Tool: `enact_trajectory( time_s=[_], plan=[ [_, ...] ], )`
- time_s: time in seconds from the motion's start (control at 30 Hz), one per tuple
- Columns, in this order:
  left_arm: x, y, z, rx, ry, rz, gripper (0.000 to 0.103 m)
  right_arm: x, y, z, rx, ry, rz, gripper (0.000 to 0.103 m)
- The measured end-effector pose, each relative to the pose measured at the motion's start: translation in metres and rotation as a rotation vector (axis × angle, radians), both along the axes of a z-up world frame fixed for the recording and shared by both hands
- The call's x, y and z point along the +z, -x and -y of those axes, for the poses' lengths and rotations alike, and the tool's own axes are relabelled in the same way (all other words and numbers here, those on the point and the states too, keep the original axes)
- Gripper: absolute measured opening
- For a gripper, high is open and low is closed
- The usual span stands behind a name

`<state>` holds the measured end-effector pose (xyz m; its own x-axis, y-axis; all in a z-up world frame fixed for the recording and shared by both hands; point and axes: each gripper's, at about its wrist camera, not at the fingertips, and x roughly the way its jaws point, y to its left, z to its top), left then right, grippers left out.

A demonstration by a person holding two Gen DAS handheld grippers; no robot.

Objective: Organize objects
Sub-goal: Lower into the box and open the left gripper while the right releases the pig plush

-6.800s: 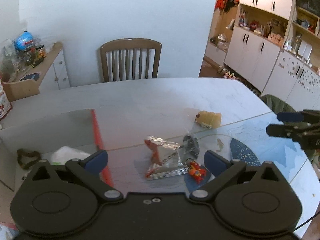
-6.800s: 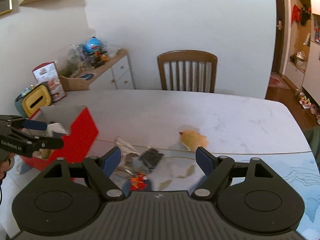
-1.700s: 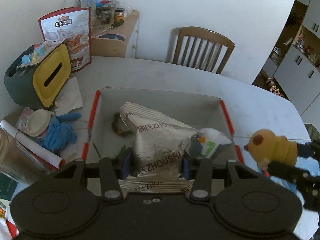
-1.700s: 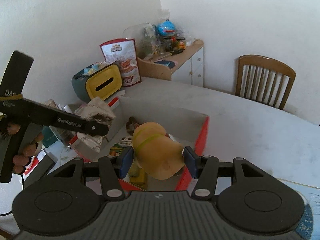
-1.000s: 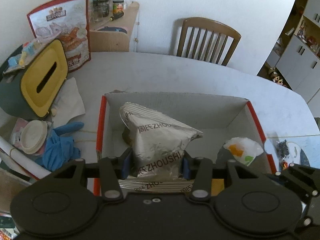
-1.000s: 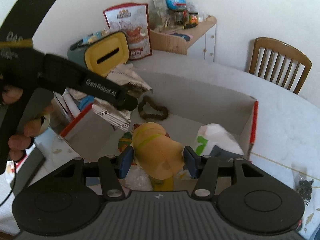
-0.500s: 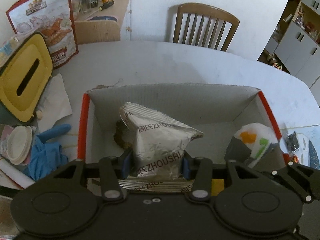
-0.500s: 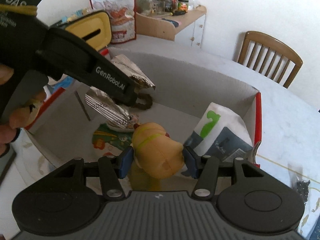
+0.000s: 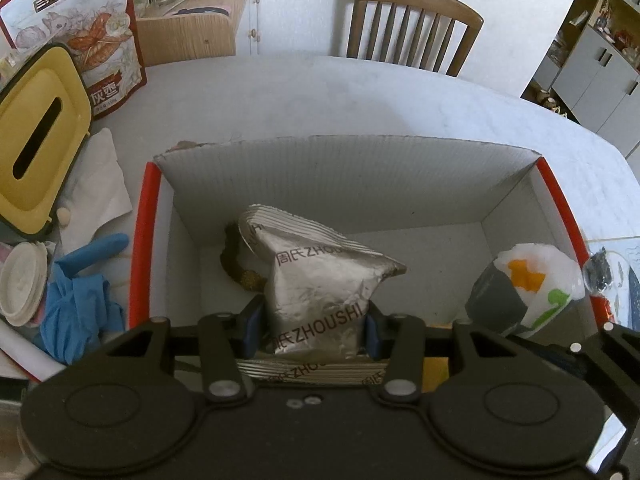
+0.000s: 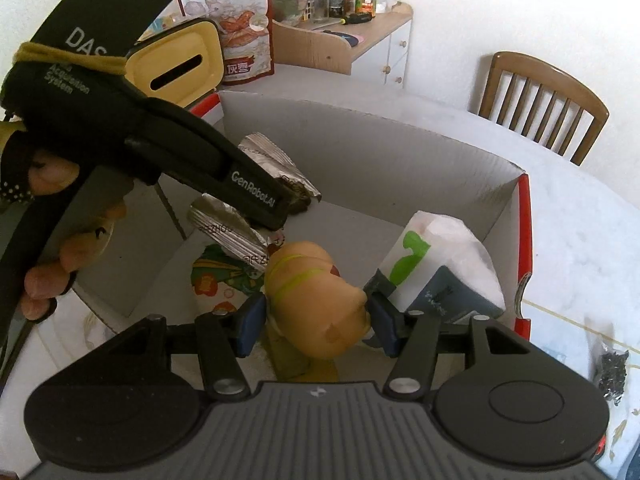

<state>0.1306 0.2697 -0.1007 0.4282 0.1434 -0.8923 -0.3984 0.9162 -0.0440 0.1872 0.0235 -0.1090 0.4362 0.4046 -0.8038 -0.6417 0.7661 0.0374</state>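
Observation:
A red-edged cardboard box (image 9: 360, 168) stands open on the table. My left gripper (image 9: 312, 324) is shut on a silver snack bag (image 9: 316, 280) and holds it over the box's inside. In the right wrist view the left gripper (image 10: 276, 210) and the silver snack bag (image 10: 228, 228) hang above the box (image 10: 360, 152). My right gripper (image 10: 316, 322) is shut on a yellow plush toy (image 10: 312, 300), low inside the box. A white tissue pack (image 10: 440, 272) leans in the box's right corner, and it shows again as the white tissue pack (image 9: 528, 284) in the left wrist view.
Left of the box lie a blue glove (image 9: 76, 304), a napkin (image 9: 96, 192), a yellow-lidded tissue holder (image 9: 36, 140) and a tall snack pouch (image 9: 80, 32). A wooden chair (image 9: 412, 28) stands behind the table. A small dark packet (image 10: 612, 376) lies on the table at the right.
Both grippers have moved lower and closer over the box with their loads still held. The plush toy now sits deeper inside, next to the tissue pack.

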Motion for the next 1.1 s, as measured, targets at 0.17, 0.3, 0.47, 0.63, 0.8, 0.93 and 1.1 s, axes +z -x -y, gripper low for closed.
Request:
enact_trajectory(
  time_s=[0.17, 0.3, 0.47, 0.63, 0.8, 0.93, 1.1],
  plan=[
    [0.001, 0.003, 0.0, 0.007, 0.014, 0.002, 0.048, 0.002, 0.005, 0.001, 0.011, 0.002, -0.003, 0.062],
    [0.002, 0.006, 0.001, 0.007, 0.01, 0.005, 0.05, 0.004, 0.009, 0.004, 0.008, -0.014, -0.007, 0.064],
    [0.008, 0.013, 0.002, 0.015, 0.006, 0.026, 0.057, 0.011, 0.013, 0.01, 0.007, -0.035, -0.002, 0.07],
    [0.018, 0.02, 0.006, 0.011, -0.002, 0.048, 0.06, 0.02, 0.02, 0.019, 0.006, -0.058, 0.005, 0.07],
    [0.032, 0.029, 0.016, -0.005, -0.01, 0.077, 0.062, 0.035, 0.028, 0.031, 0.017, -0.089, 0.019, 0.07],
    [0.044, 0.035, 0.028, -0.02, -0.014, 0.106, 0.063, 0.049, 0.033, 0.044, 0.019, -0.122, 0.034, 0.07],
    [0.058, 0.042, 0.041, -0.04, -0.021, 0.139, 0.064, 0.067, 0.037, 0.061, 0.016, -0.154, 0.054, 0.07]
  ],
)
